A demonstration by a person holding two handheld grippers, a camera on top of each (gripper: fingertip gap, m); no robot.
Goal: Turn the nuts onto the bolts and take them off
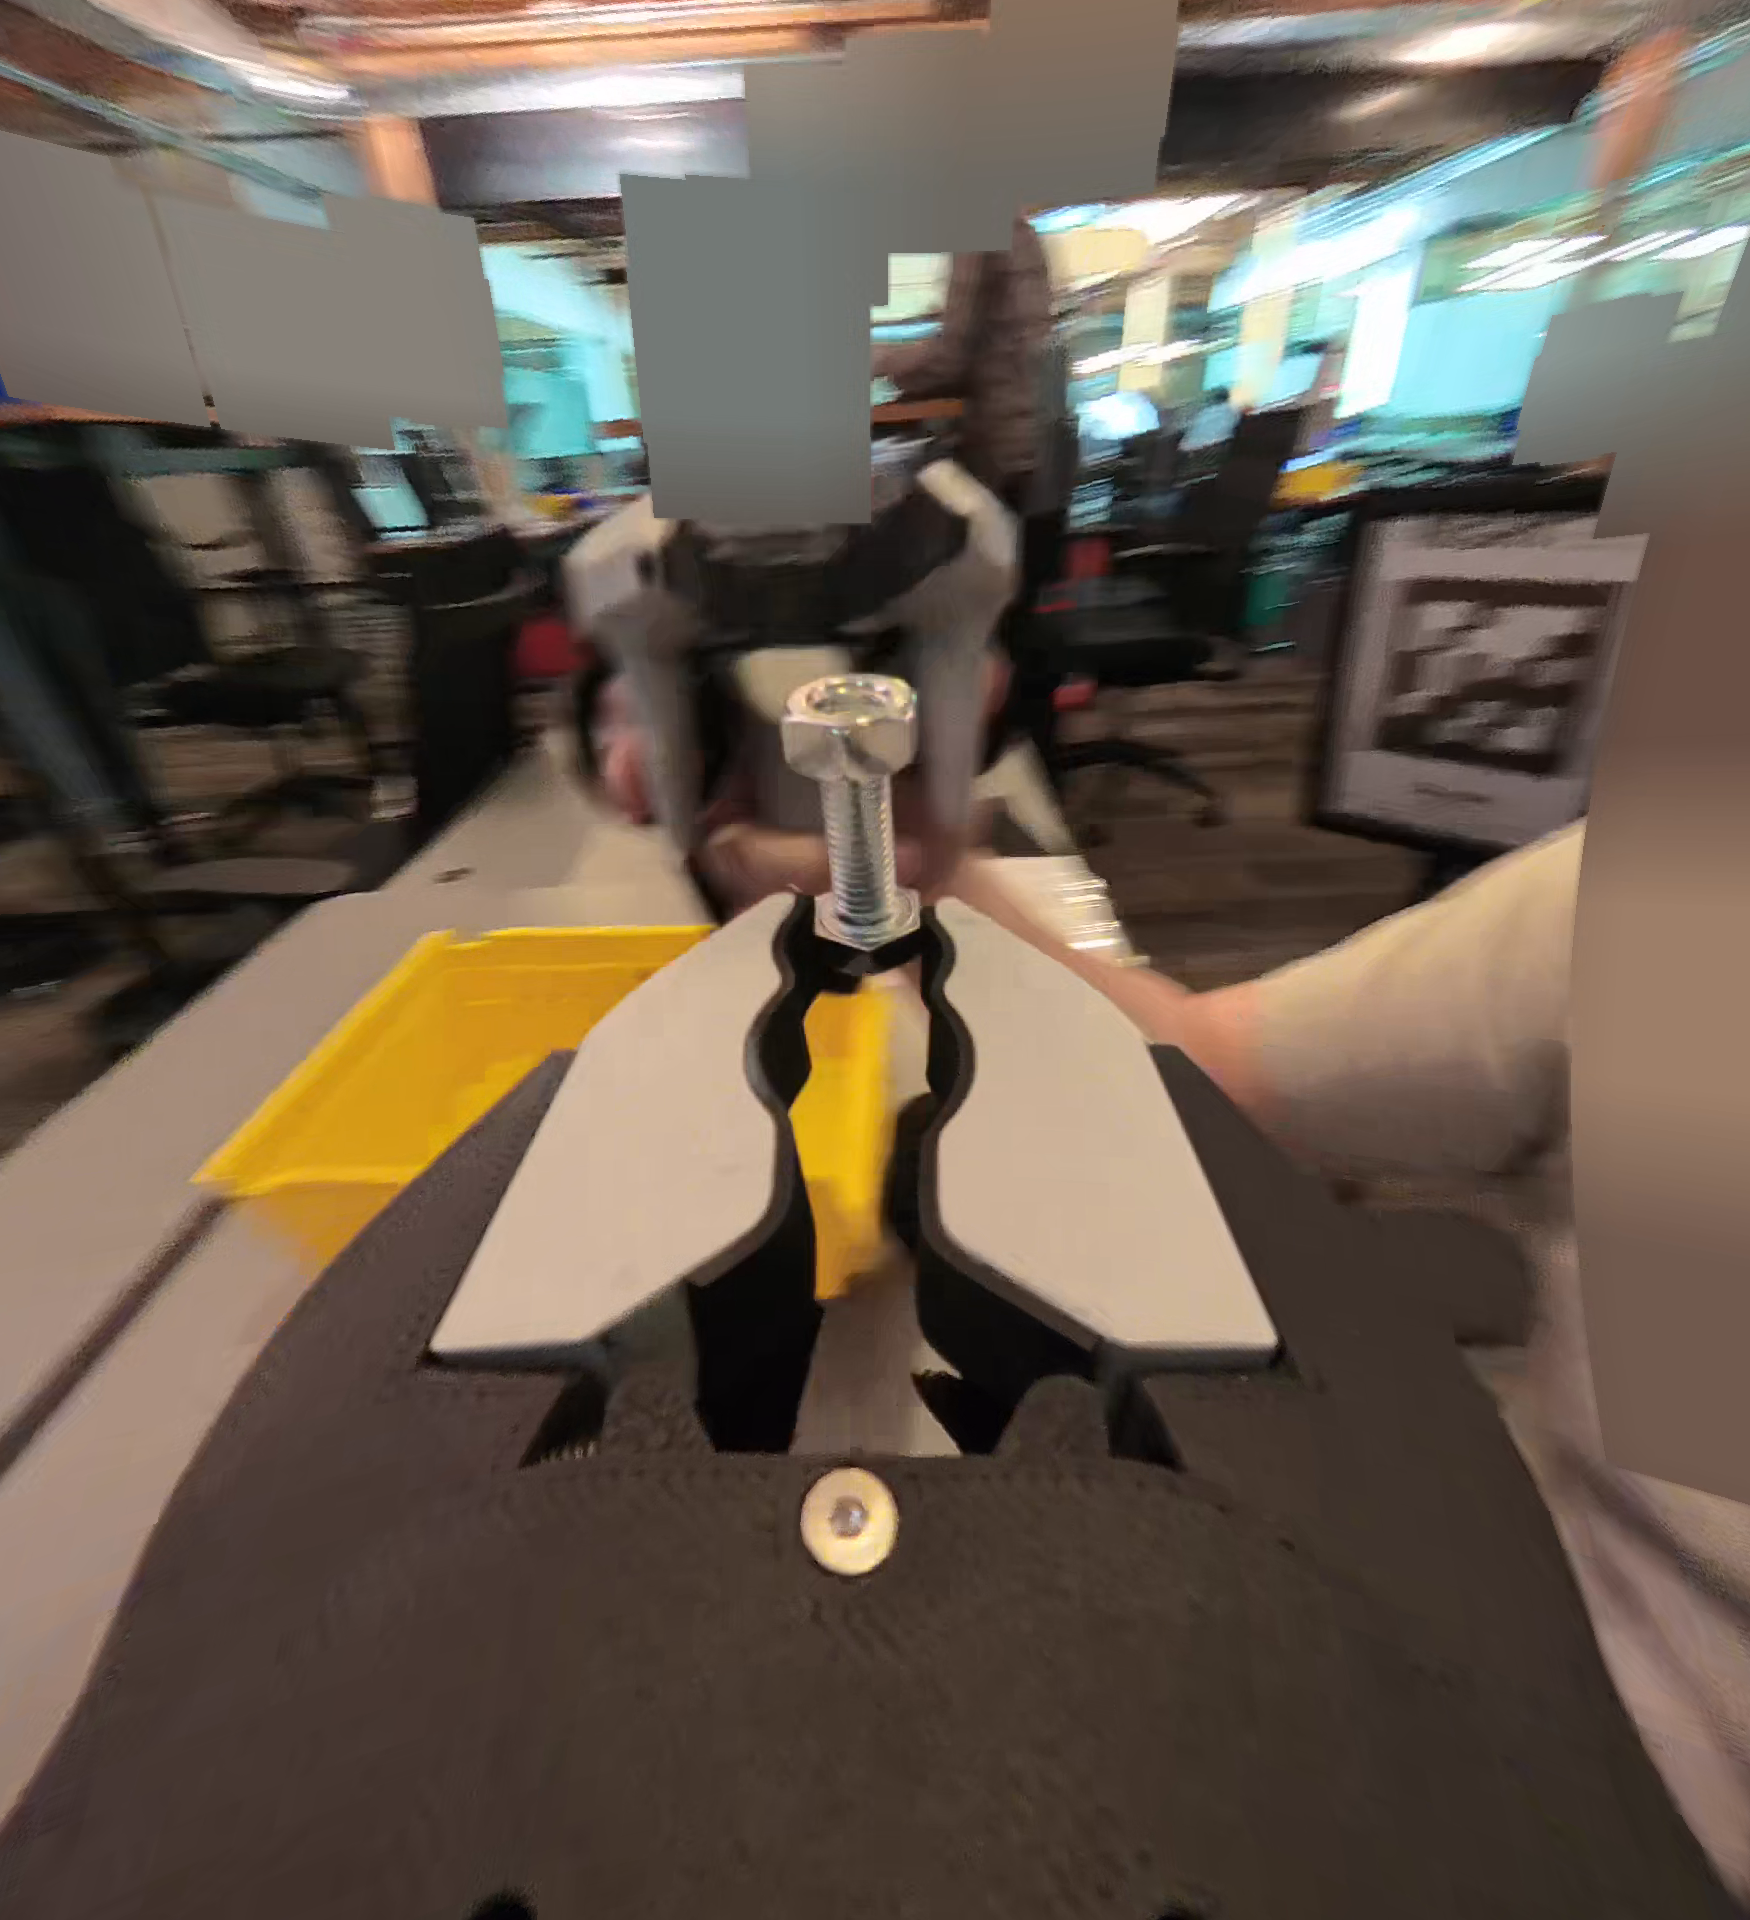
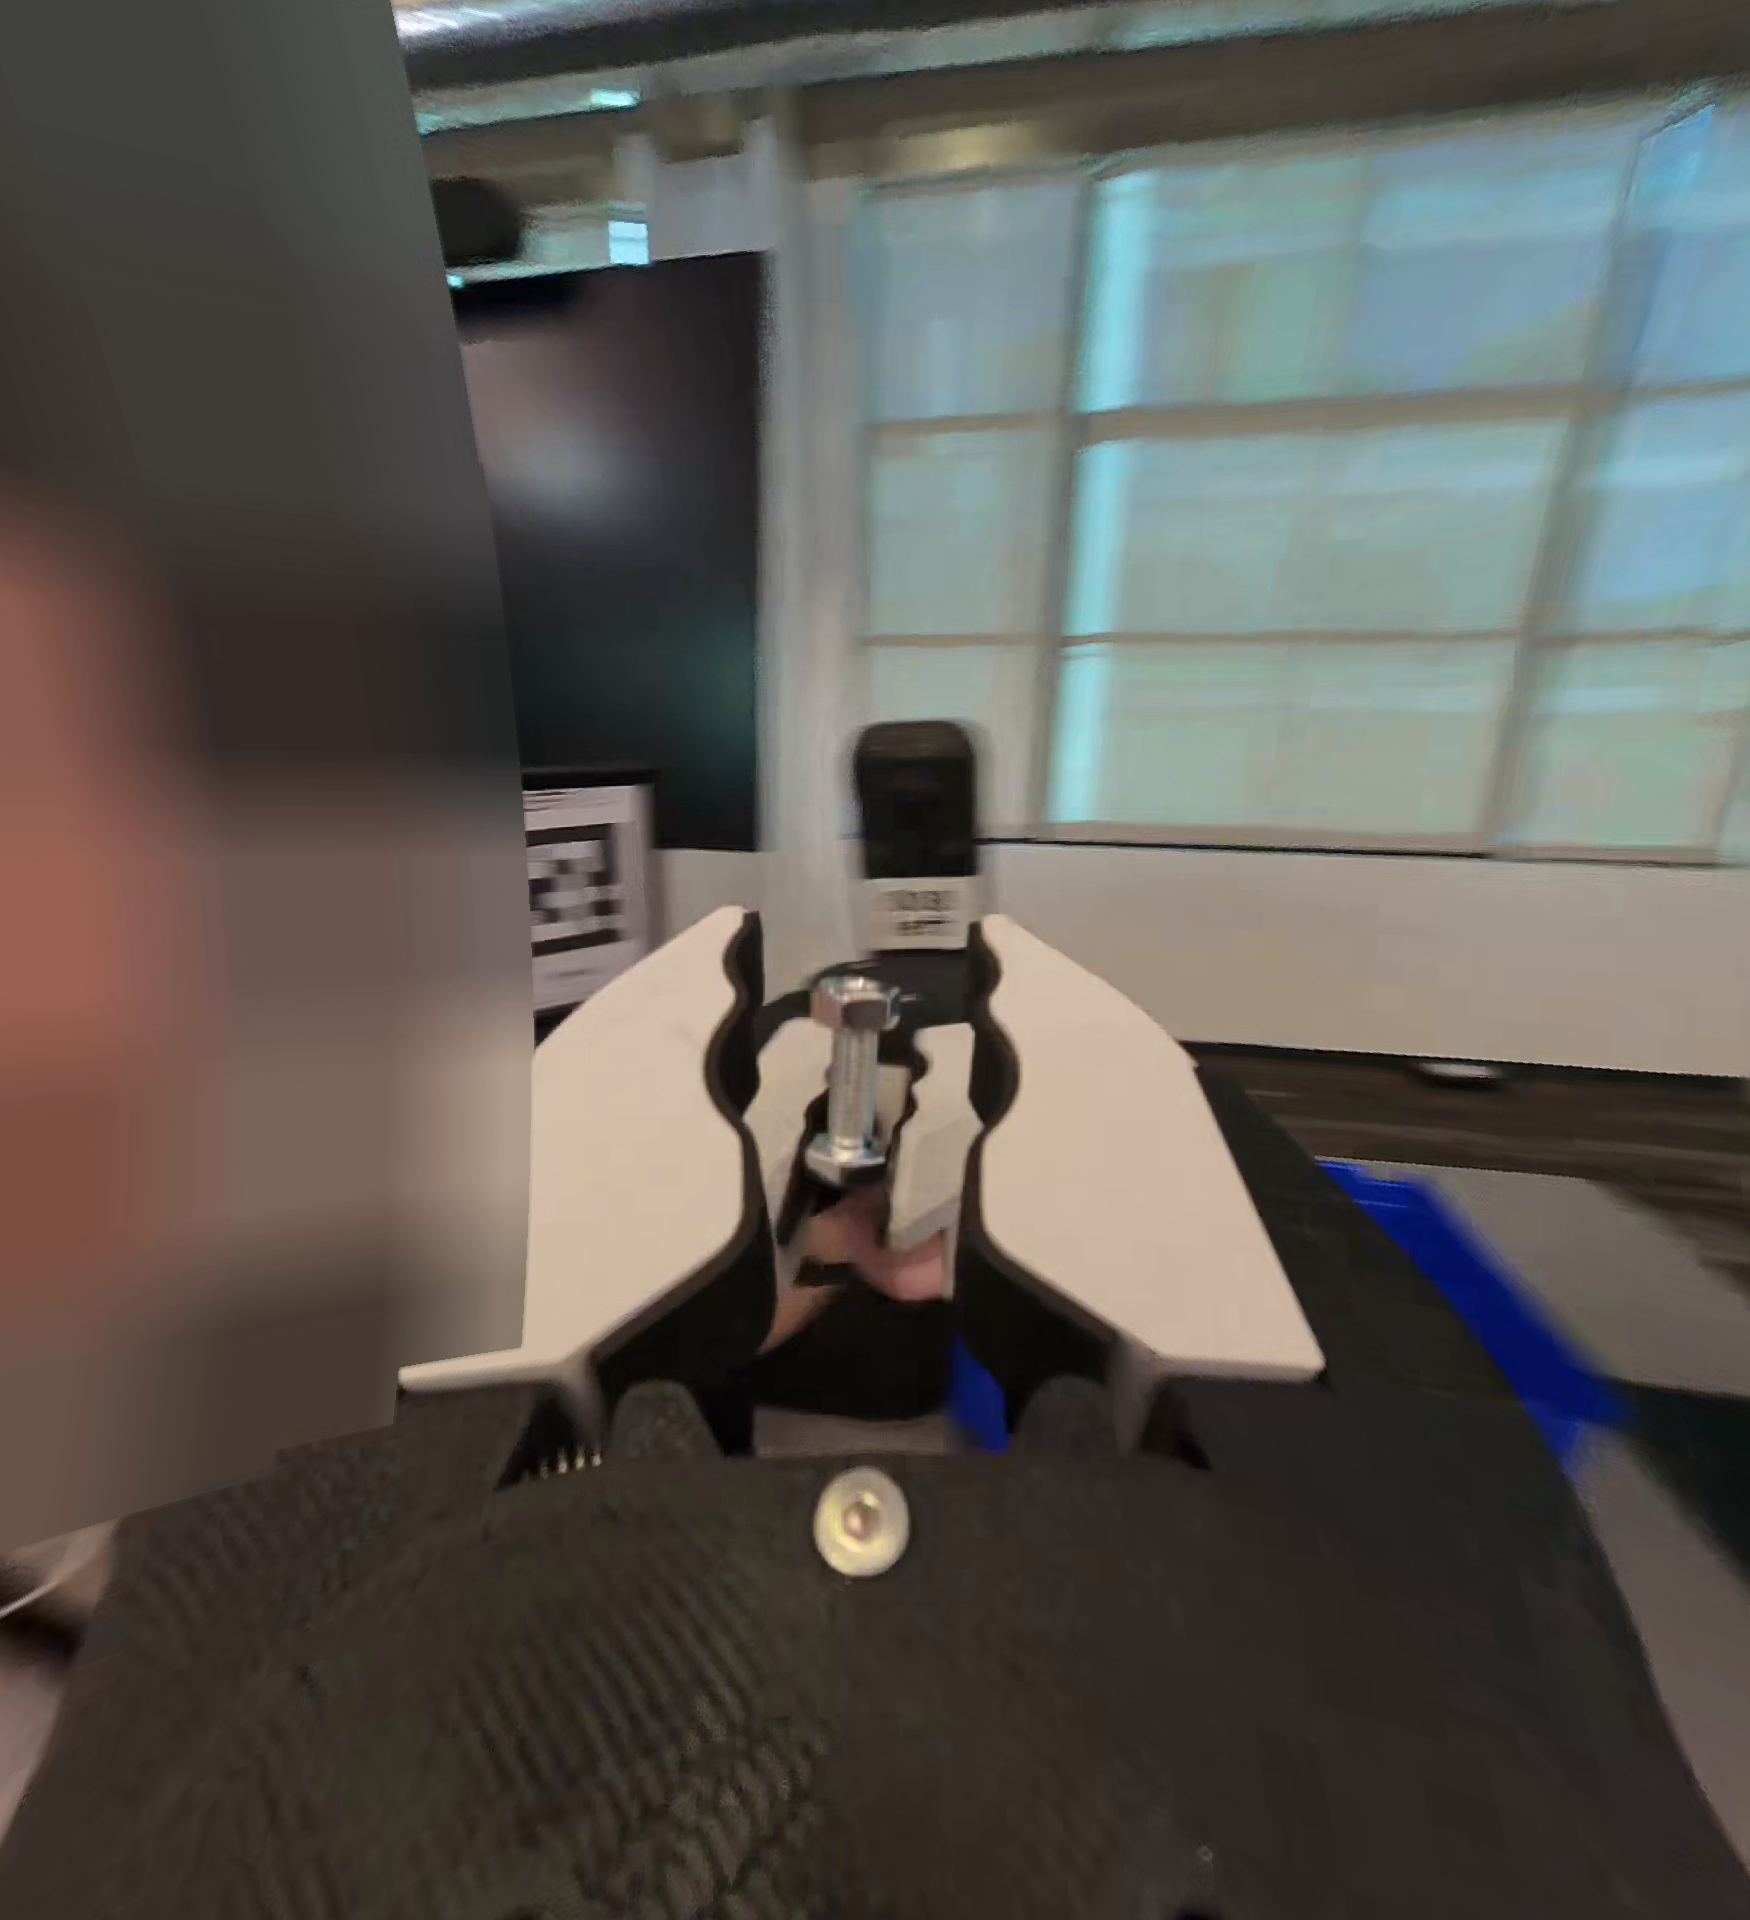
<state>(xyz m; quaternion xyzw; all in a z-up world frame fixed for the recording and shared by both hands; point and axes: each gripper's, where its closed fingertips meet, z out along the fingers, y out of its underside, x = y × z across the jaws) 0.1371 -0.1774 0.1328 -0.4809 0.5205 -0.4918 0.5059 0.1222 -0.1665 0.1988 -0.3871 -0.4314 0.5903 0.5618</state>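
Observation:
A silver bolt (image 1: 858, 831) stands upright, threads up, with a hex nut (image 1: 850, 719) on its top end. My left gripper (image 1: 866, 940) is shut on the bolt's head and holds it above the table. My right gripper (image 1: 811, 826) faces it from behind, jaws apart on either side of the bolt. In the right wrist view my right gripper (image 2: 866, 940) is open, and the nut (image 2: 855, 1003) and bolt (image 2: 850, 1086) sit between its fingers without touching them. The left gripper (image 2: 850, 1169) shows beyond, gripping the bolt's head.
A yellow bin (image 1: 414, 1060) sits on the grey table (image 1: 71, 1299) below the left gripper. A blue bin (image 2: 1453, 1278) lies to the right of the right gripper. A person's sleeve (image 1: 1390, 997) reaches in from the right. Desks and chairs stand behind.

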